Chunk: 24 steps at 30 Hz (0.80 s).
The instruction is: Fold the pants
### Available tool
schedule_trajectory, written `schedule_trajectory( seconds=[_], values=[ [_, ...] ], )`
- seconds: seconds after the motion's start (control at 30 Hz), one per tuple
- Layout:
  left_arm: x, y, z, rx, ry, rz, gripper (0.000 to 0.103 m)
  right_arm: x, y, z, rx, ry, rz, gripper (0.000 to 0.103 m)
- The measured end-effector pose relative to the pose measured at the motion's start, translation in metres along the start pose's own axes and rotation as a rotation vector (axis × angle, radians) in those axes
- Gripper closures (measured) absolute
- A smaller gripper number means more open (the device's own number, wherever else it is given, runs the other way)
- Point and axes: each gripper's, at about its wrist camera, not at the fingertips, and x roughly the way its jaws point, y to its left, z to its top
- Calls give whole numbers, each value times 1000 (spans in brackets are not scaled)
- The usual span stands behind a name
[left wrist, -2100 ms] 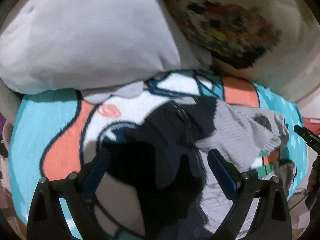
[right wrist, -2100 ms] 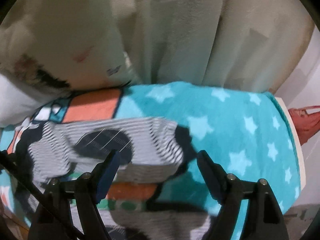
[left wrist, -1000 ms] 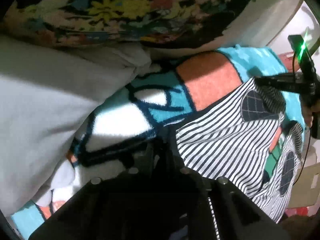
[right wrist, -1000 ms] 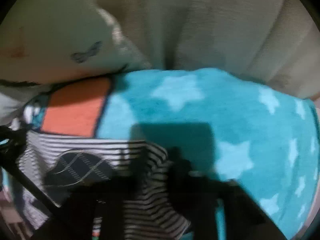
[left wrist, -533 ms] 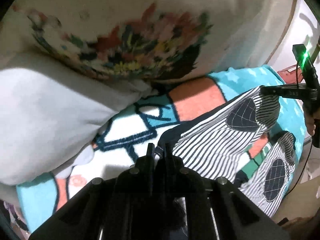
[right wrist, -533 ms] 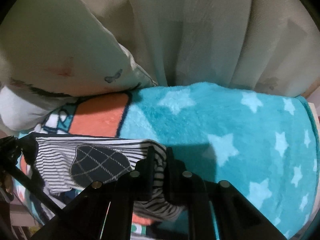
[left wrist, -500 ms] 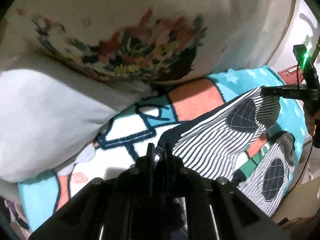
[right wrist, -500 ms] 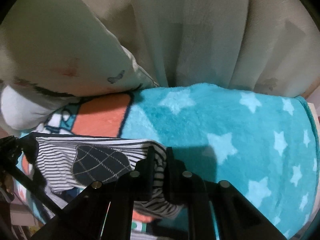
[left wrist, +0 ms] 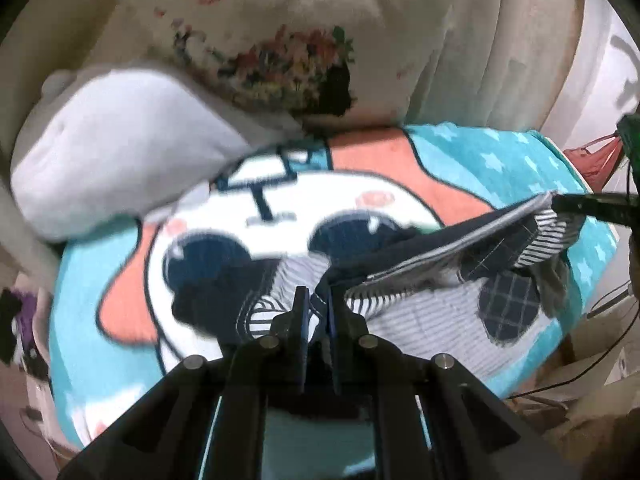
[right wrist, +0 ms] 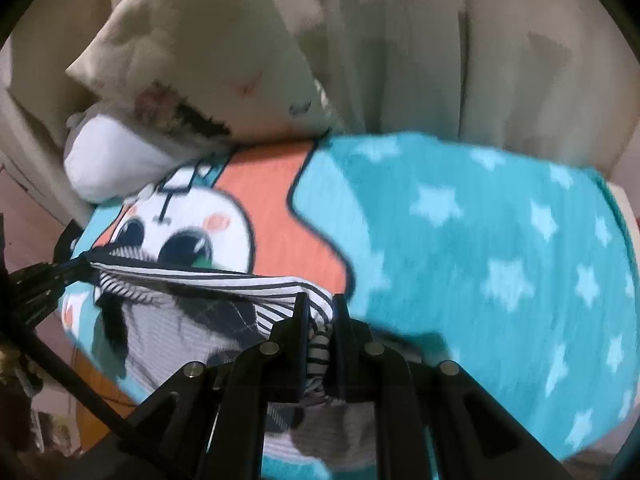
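The pants [left wrist: 432, 300] are black-and-white striped with dark checked patches. They hang stretched between my two grippers above the bed. My left gripper [left wrist: 318, 308] is shut on one corner of the waistband. My right gripper [right wrist: 322, 312] is shut on the other corner; it also shows in the left wrist view [left wrist: 588, 206] at the far right. The pants [right wrist: 192, 312] droop below the taut top edge in the right wrist view, and my left gripper [right wrist: 76, 270] shows there at the far left.
A teal blanket [right wrist: 500, 260] with white stars and a cartoon face [left wrist: 280, 232] covers the bed. A white pillow [left wrist: 120, 152] and a floral pillow [left wrist: 280, 52] lie at the head. Pale curtains [right wrist: 420, 48] hang behind. A red object [left wrist: 596, 160] sits past the bed's right edge.
Both grippers have pulled back and up with the pants, away from the pillows. The waistband is now stretched taut in the air and more of the blanket shows.
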Motion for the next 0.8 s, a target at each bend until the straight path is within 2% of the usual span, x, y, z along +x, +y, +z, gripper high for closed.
schedule_trajectory(
  seconds=[0.2,0.4,0.53,0.6,0.63,0.7,0.8],
  values=[
    [13,-9,-47,-59,76,7,94,-1,4,-67,-2,60,10,91],
    [36,-12,-82,-98,148,45,90,16,-2,-111,32,116,-16,90],
    [34,-5,-89,-148,171,52,90,12,-12,-120,84,104,-23,77],
    [19,-1,-90,-160,159,49,89,0,-17,-121,116,81,-17,66],
    [11,2,-91,-169,146,44,84,-11,-21,-122,135,51,-23,59],
    [-5,9,-93,-196,121,35,74,-24,-27,-124,164,10,-28,56],
    [-20,16,-94,-230,102,31,73,-33,-41,-121,218,-30,-60,56]
  ],
)
